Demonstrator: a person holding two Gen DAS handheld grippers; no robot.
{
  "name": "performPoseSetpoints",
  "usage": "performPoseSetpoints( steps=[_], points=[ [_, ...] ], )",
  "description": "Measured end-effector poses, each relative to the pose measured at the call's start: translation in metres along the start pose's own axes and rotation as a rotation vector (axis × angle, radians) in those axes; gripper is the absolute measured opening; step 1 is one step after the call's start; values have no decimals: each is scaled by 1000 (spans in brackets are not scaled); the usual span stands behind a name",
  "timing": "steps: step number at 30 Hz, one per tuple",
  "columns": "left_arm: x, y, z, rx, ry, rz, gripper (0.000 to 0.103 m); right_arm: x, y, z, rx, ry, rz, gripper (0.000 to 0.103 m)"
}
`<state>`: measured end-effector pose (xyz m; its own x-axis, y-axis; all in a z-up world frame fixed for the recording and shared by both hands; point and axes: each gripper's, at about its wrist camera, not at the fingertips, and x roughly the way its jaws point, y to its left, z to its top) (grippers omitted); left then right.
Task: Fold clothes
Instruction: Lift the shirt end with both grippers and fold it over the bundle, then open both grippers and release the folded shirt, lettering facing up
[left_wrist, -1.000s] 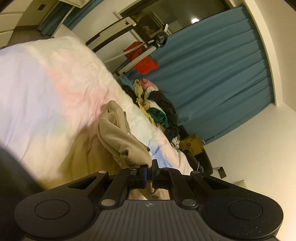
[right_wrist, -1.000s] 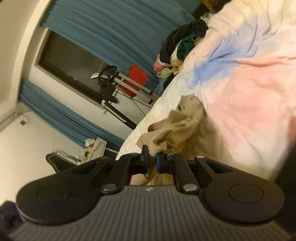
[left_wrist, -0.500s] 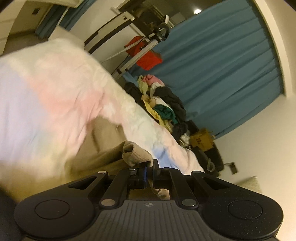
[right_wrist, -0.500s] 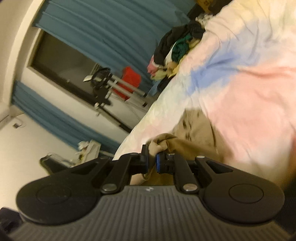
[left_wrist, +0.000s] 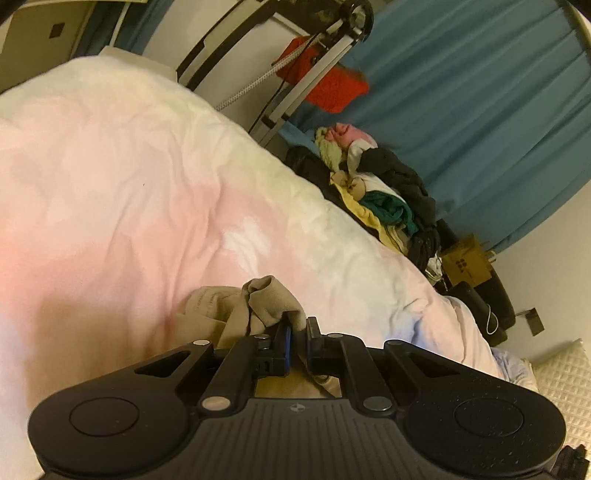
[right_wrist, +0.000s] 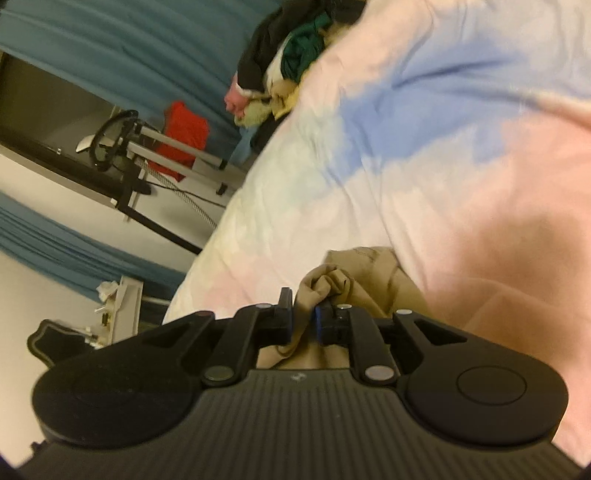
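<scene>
A wide bed (left_wrist: 155, 177) fills most of both views, covered by a soft, rumpled duvet in pastel pink, white, pale yellow and blue. Behind it, blue curtains (left_wrist: 480, 110) hang along the wall, and a metal exercise frame (left_wrist: 295, 74) stands near a red cloth. At the far edge of the bed lies a mixed pile of unfolded clothes (left_wrist: 380, 199) in black, green, yellow and pink. Close to you, a beige garment (left_wrist: 266, 299) rests bunched on the duvet, partly hidden beneath both tools. Your left hand-held gripper (left_wrist: 297, 328) pinches a raised fold of this beige garment between its nearly closed fingers. Your right hand-held gripper (right_wrist: 303, 317) likewise pinches a gathered fold of the same cloth, with fabric wedged between its fingers. The garment looks light, thin and floppy, so it will likely sag and wrinkle wherever it goes unsupported, and it may slip if gripped by only a sliver of cloth. Judging from its crumpled state, folding has barely begun. Hold it best at two matching corners or along a hem or seam, well apart, so the cloth hangs flat before you lay it down.
</scene>
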<state>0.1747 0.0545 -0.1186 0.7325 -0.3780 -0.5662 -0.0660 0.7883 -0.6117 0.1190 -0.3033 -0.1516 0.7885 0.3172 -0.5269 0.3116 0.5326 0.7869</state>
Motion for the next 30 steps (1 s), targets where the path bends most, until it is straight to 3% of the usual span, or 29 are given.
performPoseSetpoints(
  steps=[4, 8, 11, 12, 13, 15, 16, 18, 20, 24, 30],
  points=[
    [6, 3, 2, 45, -4, -20, 12, 4, -6, 8, -11, 33, 21, 24],
    [7, -5, 6, 97, -29, -34, 12, -3, 6, 11, -90, -21, 50, 64],
    [8, -8, 9, 109, -49, -44, 14, -8, 10, 15, -105, -63, 92, 77],
    [9, -8, 10, 114, -62, -49, 21, -11, 10, 15, -111, -72, 96, 80],
    [6, -8, 10, 127, -84, -44, 38, -13, 11, 16, -120, -81, 97, 80],
    [-2, -13, 8, 177, -116, -25, 61, -20, 16, 12, -166, -95, 97, 80],
    [-6, -17, 5, 218, -118, -23, 69, -25, 21, 8, -212, -98, 95, 80],
    [-15, -25, -1, 303, -121, -19, 75, -33, 32, -2, -305, -104, 91, 79],
    [-23, -33, -13, 389, -118, -21, 79, -36, 44, -16, -407, -99, 81, 76],
    [-13, -42, -37, 523, -83, 40, 80, -14, 62, -41, -620, -51, -3, 40],
    [37, -28, -44, 559, -15, 158, 79, 54, 50, -45, -687, 26, -150, 36]
  ],
)
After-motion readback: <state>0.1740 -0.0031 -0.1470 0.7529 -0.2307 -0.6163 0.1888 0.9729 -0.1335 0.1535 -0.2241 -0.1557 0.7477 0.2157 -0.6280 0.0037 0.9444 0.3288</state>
